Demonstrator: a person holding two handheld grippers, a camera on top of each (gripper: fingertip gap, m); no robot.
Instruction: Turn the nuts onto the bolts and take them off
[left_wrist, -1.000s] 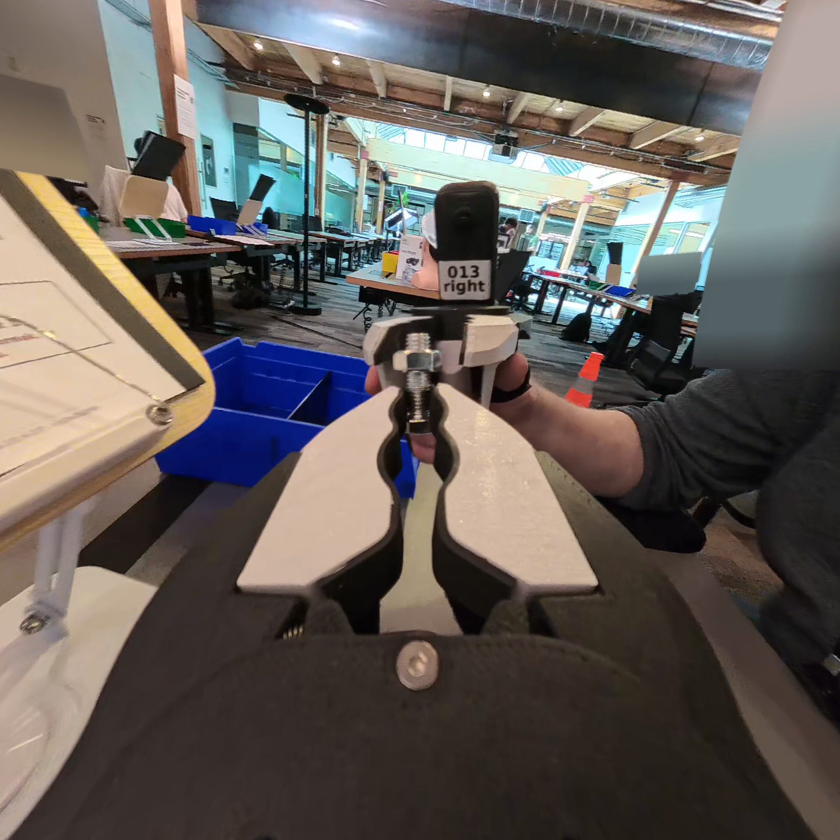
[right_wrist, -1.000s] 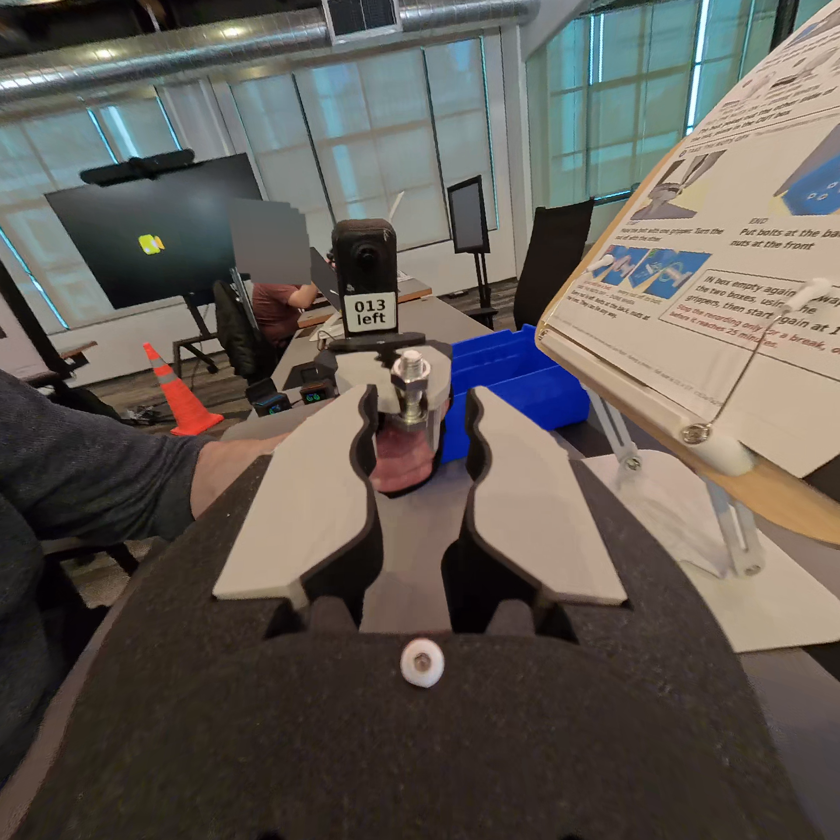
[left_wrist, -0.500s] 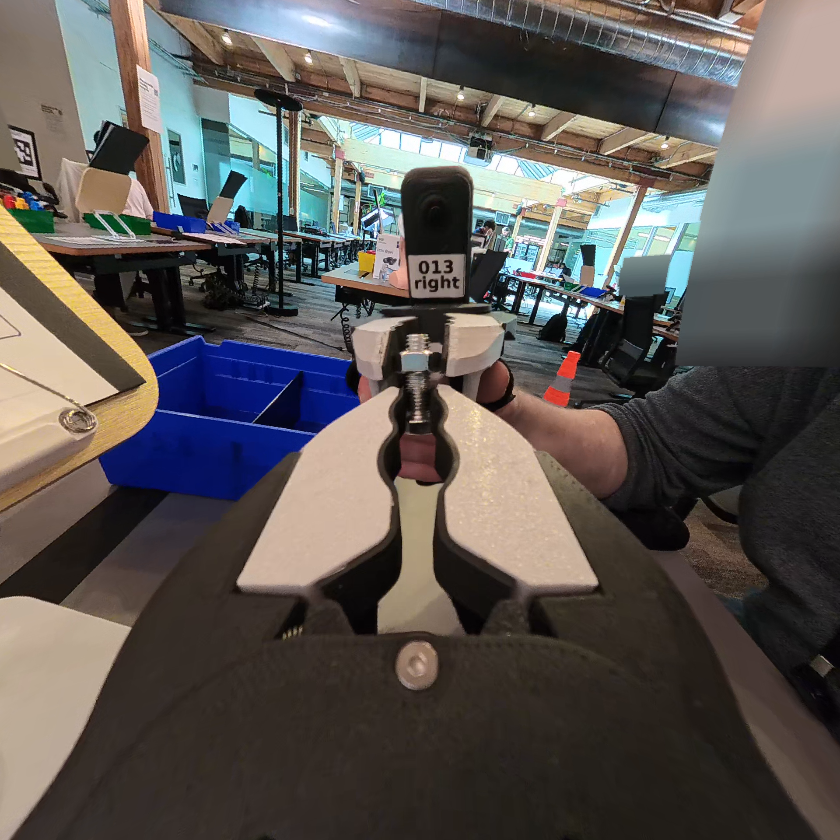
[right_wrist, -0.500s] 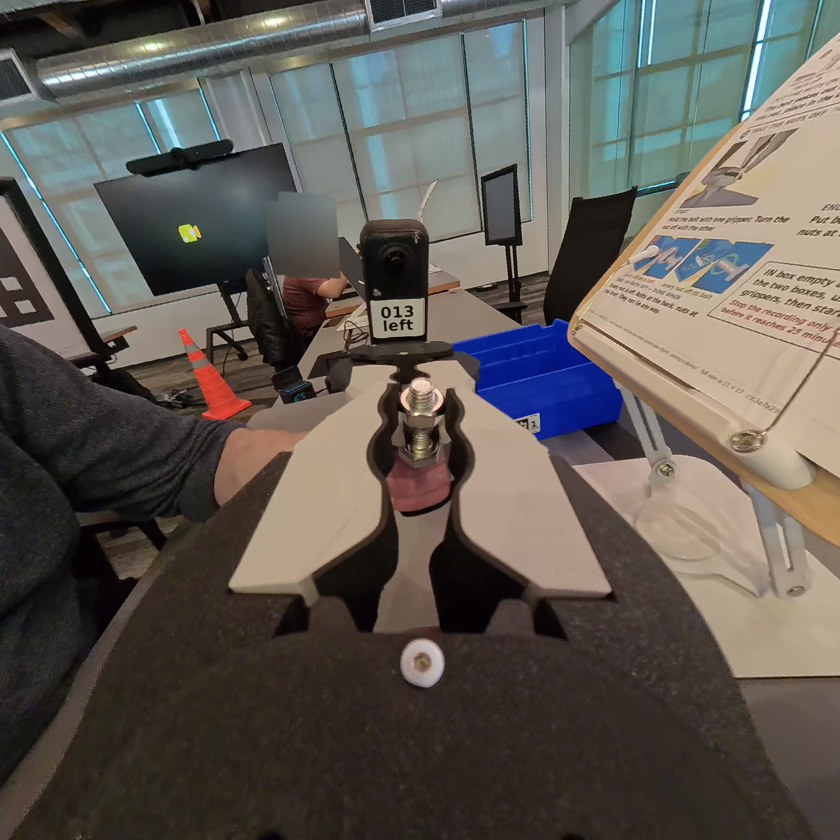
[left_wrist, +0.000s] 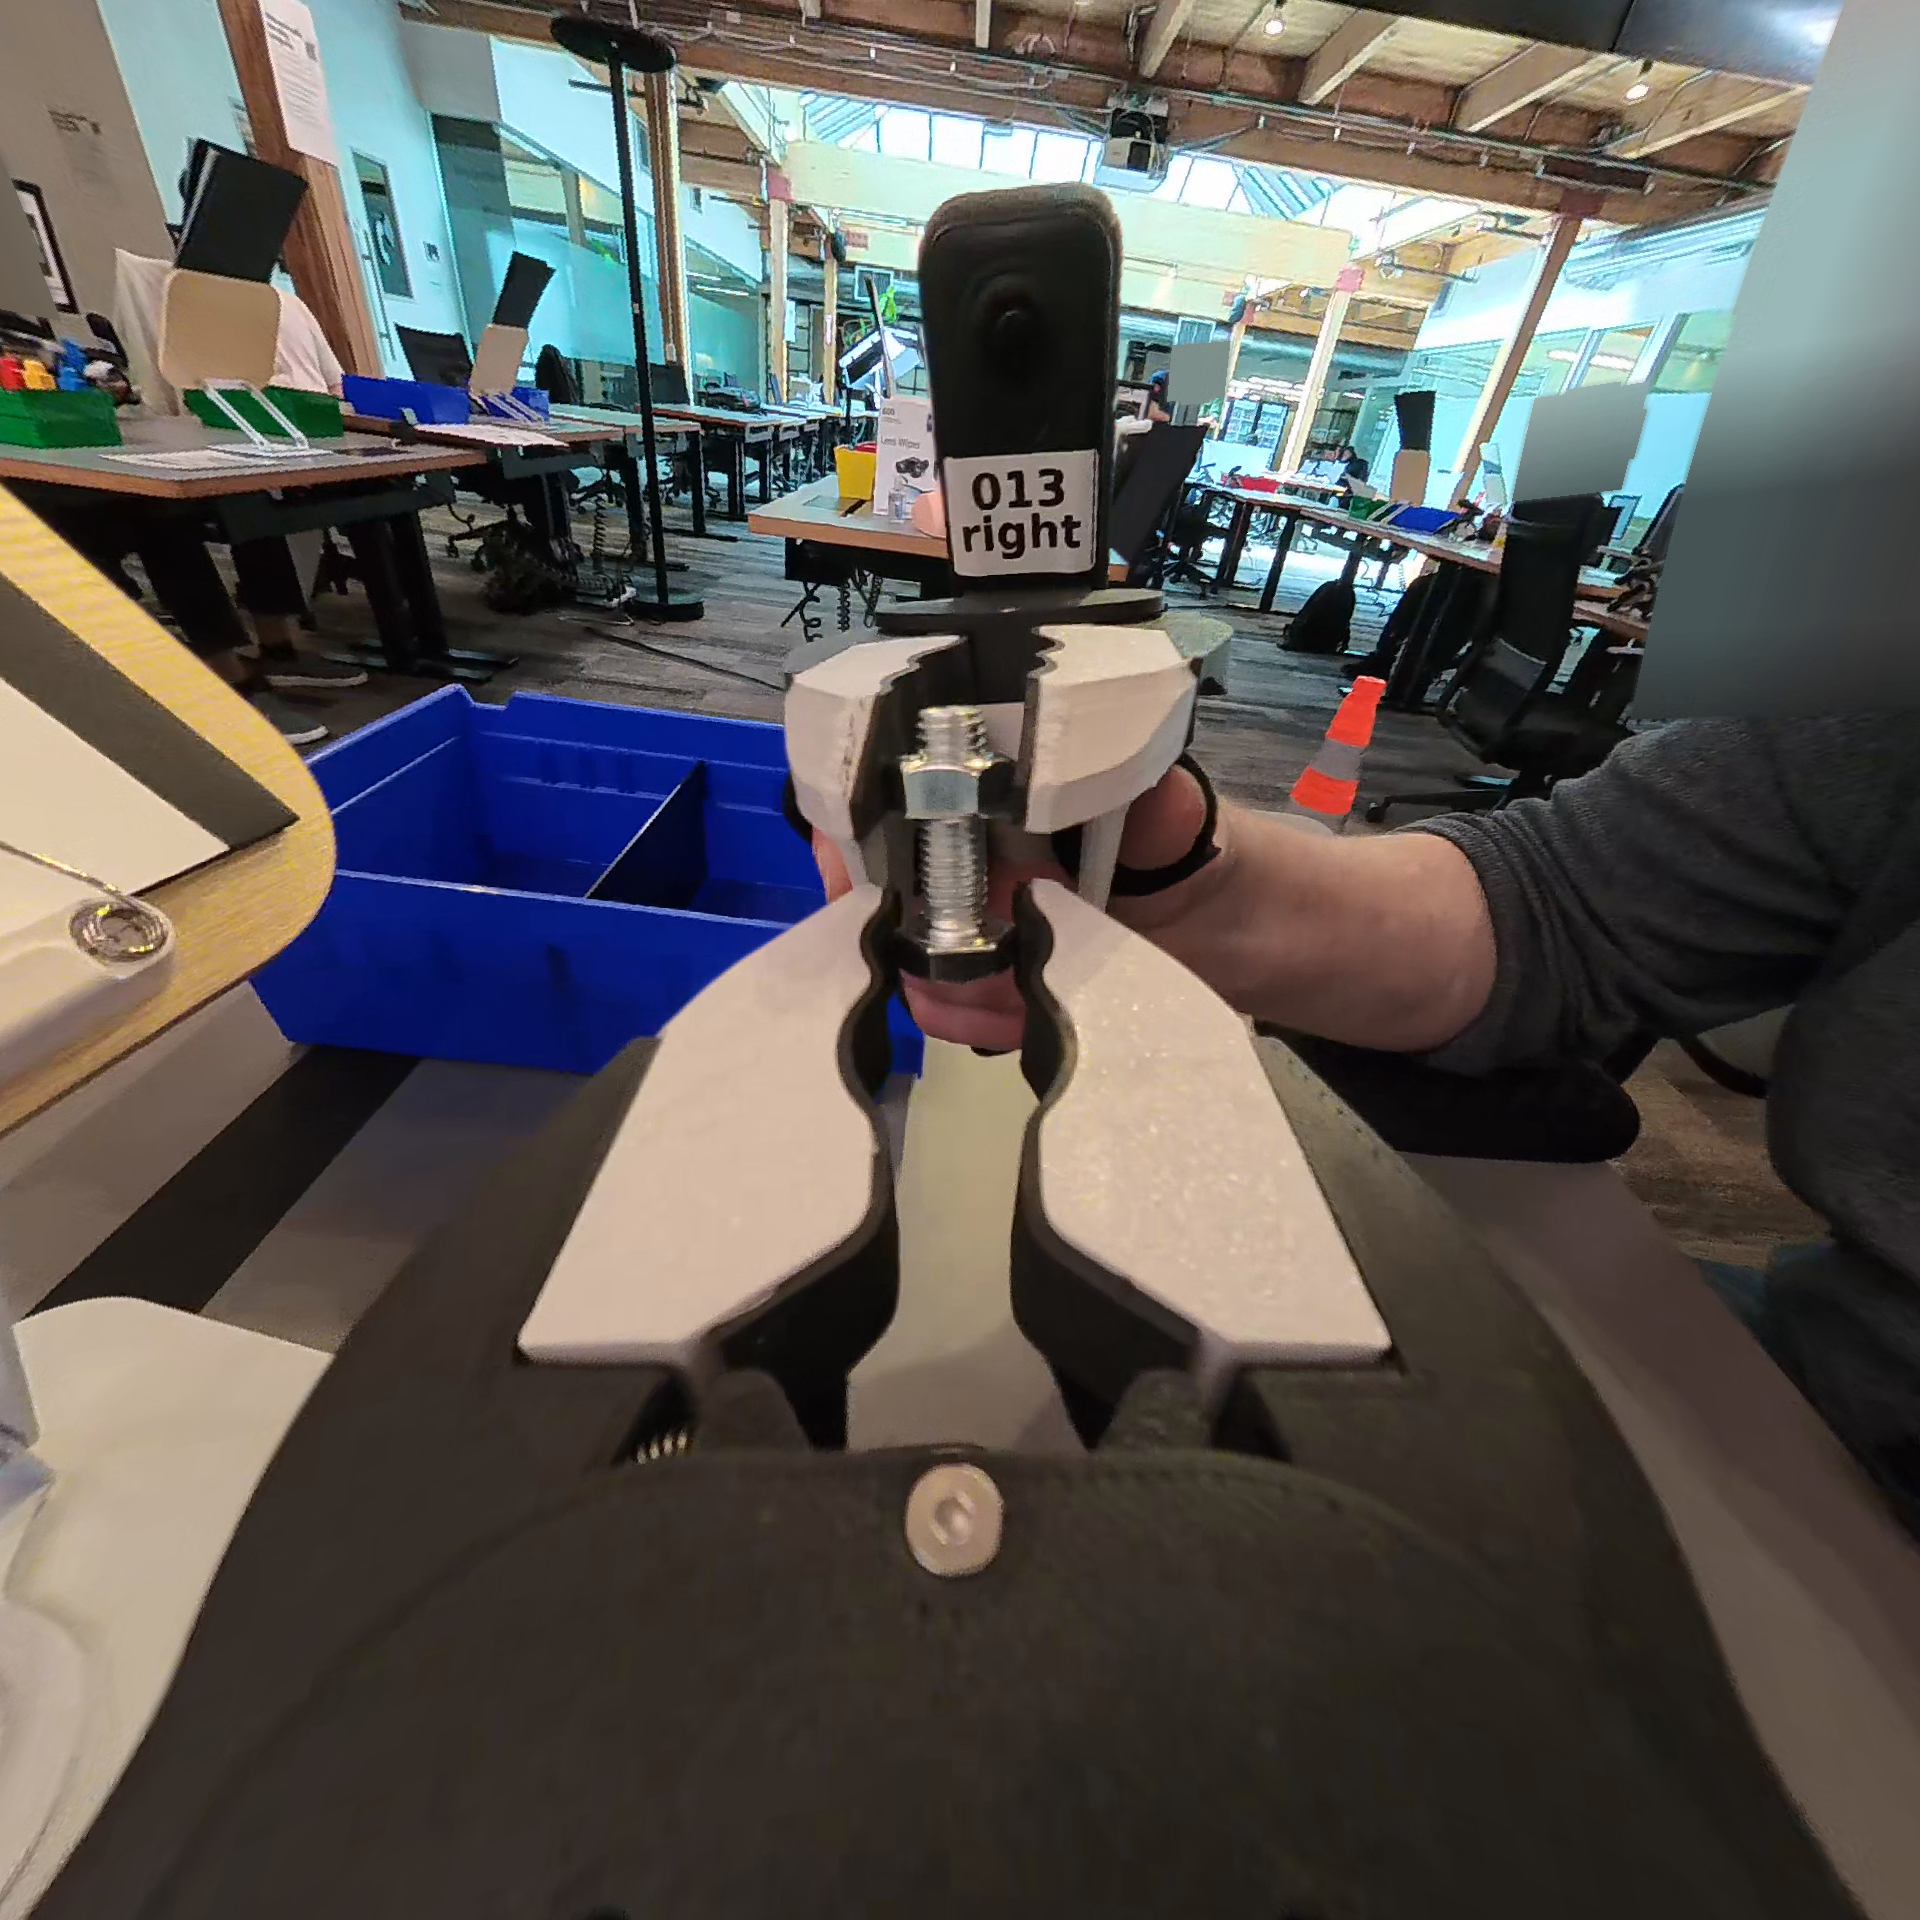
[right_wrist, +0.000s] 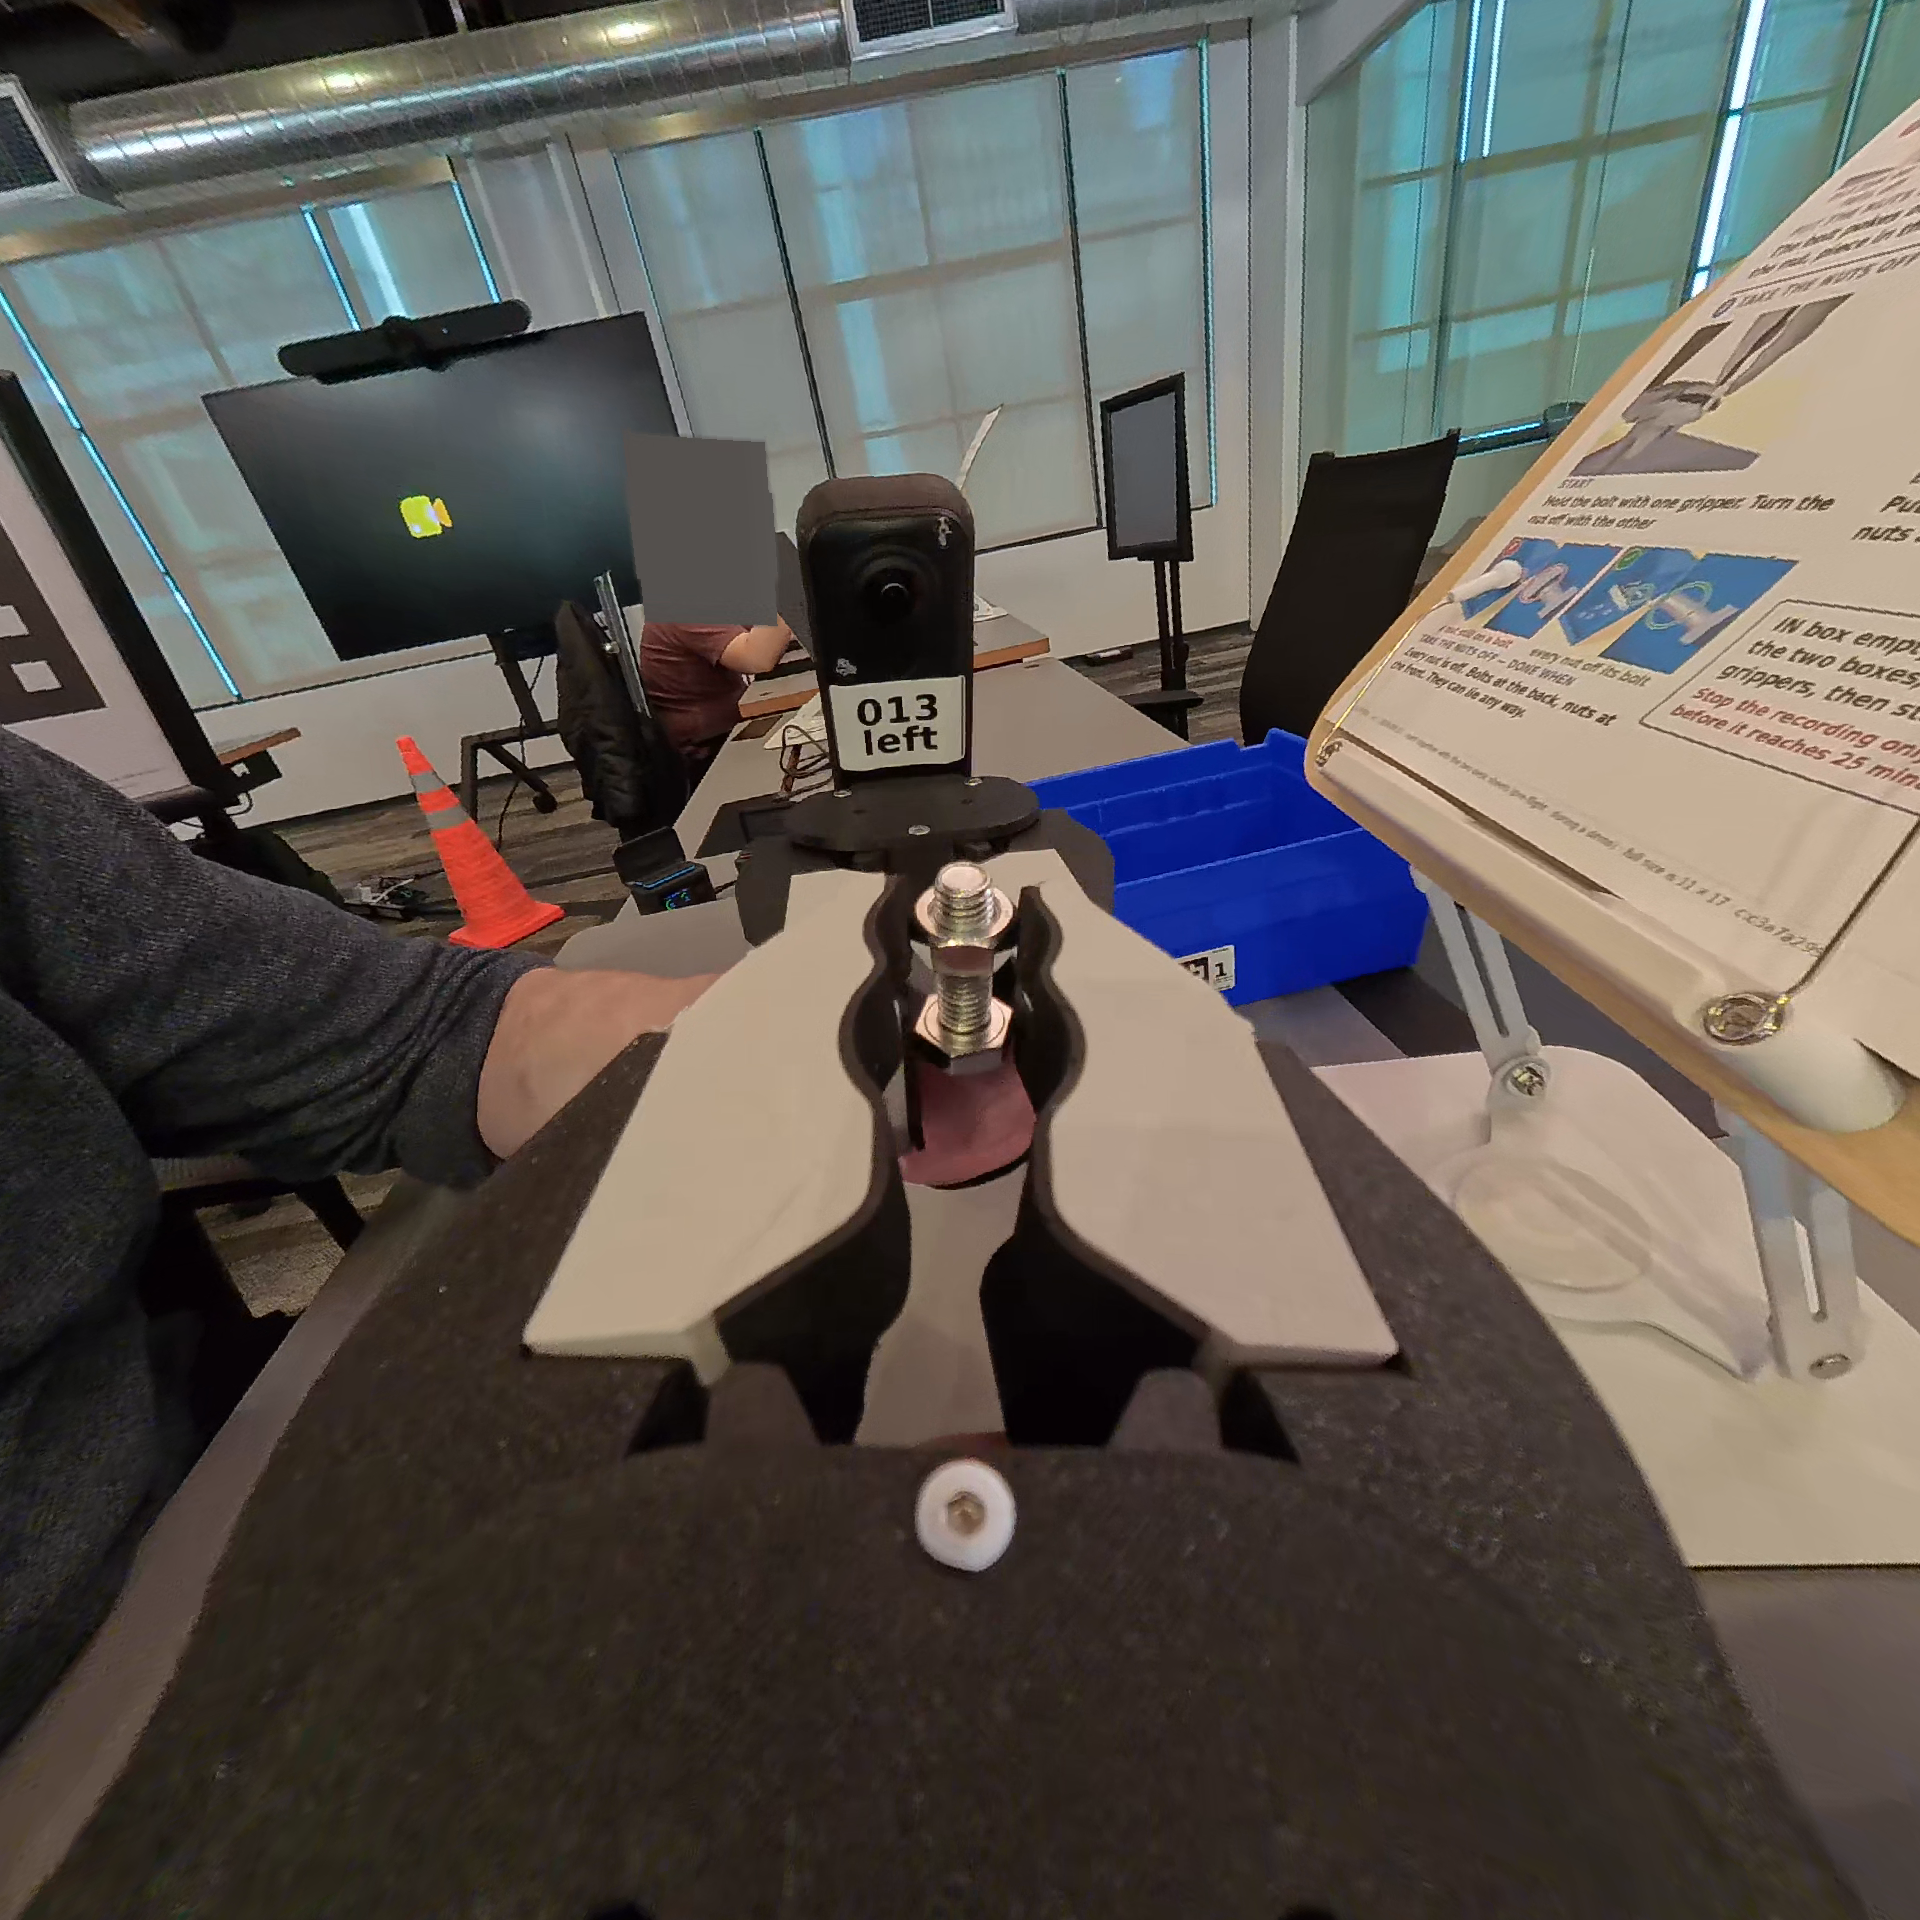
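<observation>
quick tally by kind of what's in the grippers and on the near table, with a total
bolt: 1
nut: 1
left gripper: 1
right gripper: 1
blue bin: 1
instruction board: 1
total: 6

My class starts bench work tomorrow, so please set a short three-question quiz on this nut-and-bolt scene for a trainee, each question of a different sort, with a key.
1. True or false: the nut sits tight against the head of the bolt.
2. Which tool grips the bolt at its head end? A. left tool B. right tool C. neither
3. Fill in: the divided bin behind the tools is ____ in colour.
Key: 1 false, bare thread shows between them. 2 A; the right tool is shut on the nut. 3 blue.
</observation>
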